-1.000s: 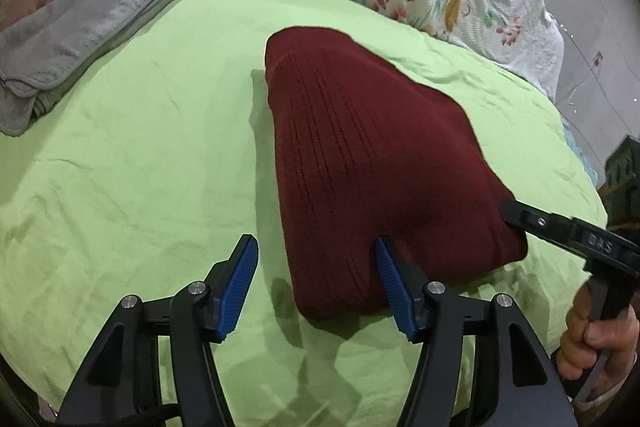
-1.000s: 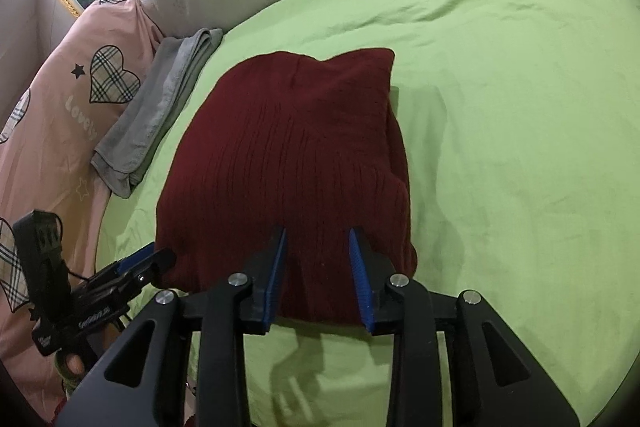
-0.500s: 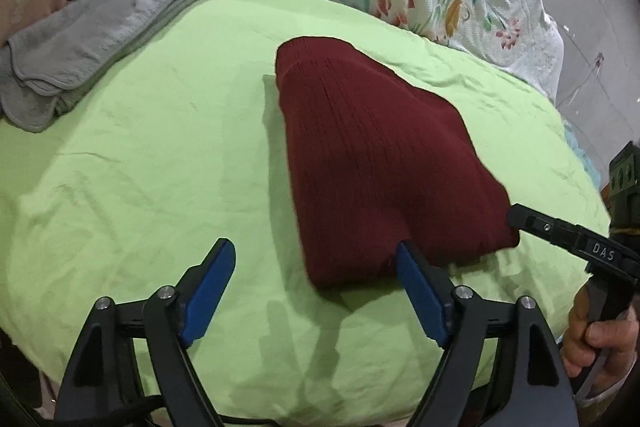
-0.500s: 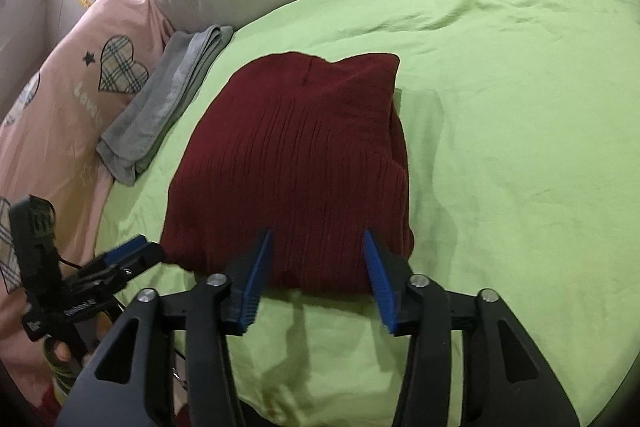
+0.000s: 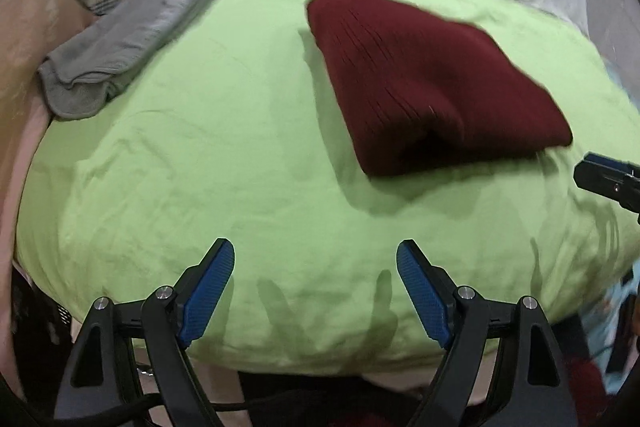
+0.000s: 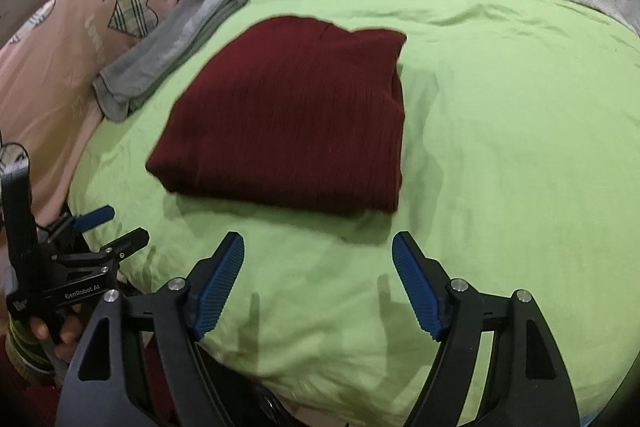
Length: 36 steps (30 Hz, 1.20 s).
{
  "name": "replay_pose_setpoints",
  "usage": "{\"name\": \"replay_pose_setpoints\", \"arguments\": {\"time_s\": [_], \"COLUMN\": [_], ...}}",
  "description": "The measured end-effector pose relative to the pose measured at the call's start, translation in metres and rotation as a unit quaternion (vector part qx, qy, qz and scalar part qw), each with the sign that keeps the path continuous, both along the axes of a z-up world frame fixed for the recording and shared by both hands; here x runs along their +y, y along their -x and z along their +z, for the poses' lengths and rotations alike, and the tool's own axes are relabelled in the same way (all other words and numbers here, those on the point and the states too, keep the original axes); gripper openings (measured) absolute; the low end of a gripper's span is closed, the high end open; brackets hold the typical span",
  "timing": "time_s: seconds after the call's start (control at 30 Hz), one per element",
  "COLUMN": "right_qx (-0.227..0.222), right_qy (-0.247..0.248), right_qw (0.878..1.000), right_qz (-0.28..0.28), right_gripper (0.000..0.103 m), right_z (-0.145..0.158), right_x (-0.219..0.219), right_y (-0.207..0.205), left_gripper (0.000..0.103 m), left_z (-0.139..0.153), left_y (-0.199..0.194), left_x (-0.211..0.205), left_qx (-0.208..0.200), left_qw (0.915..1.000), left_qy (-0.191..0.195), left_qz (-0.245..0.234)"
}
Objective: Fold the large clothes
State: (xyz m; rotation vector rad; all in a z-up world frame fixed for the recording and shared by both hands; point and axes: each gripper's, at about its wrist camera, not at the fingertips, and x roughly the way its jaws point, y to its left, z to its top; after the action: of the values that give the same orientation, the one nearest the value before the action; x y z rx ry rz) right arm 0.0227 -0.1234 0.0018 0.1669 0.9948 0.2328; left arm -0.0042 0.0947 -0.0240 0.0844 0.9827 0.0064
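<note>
Lying folded into a compact block on the green bed, the maroon sweater looks finished, both the left hand-held gripper and right hand-held gripper released, jaws just widened and empty, near its front edge.

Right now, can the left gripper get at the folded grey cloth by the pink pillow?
Probably yes. The left gripper is open and empty, and only bare green sheet lies between it and the grey cloth. The maroon sweater sits off to the other side, out of that path.
</note>
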Motion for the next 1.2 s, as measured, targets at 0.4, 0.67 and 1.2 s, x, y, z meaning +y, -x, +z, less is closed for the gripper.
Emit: {"name": "replay_pose_setpoints", "arguments": {"time_s": [0.4, 0.67, 1.2], "right_qx": [-0.053, -0.039, -0.011], "right_qy": [0.012, 0.009, -0.016], "right_qw": [0.998, 0.998, 0.999], "right_qz": [0.042, 0.043, 0.033], "right_gripper": [0.08, 0.081, 0.081], "right_z": [0.063, 0.045, 0.025], "right_x": [-0.007, 0.002, 0.009], "right_y": [0.02, 0.008, -0.026], "left_gripper": [0.088, 0.096, 0.096], "left_z": [0.076, 0.064, 0.05], "left_y": [-0.006, -0.022, -0.047], "left_x": [-0.006, -0.008, -0.007], "left_qx": [-0.067, -0.046, -0.031], "left_qw": [0.9967, 0.9982, 0.9992], "left_qy": [-0.044, -0.04, -0.021], "left_qz": [-0.011, 0.002, 0.014]}}
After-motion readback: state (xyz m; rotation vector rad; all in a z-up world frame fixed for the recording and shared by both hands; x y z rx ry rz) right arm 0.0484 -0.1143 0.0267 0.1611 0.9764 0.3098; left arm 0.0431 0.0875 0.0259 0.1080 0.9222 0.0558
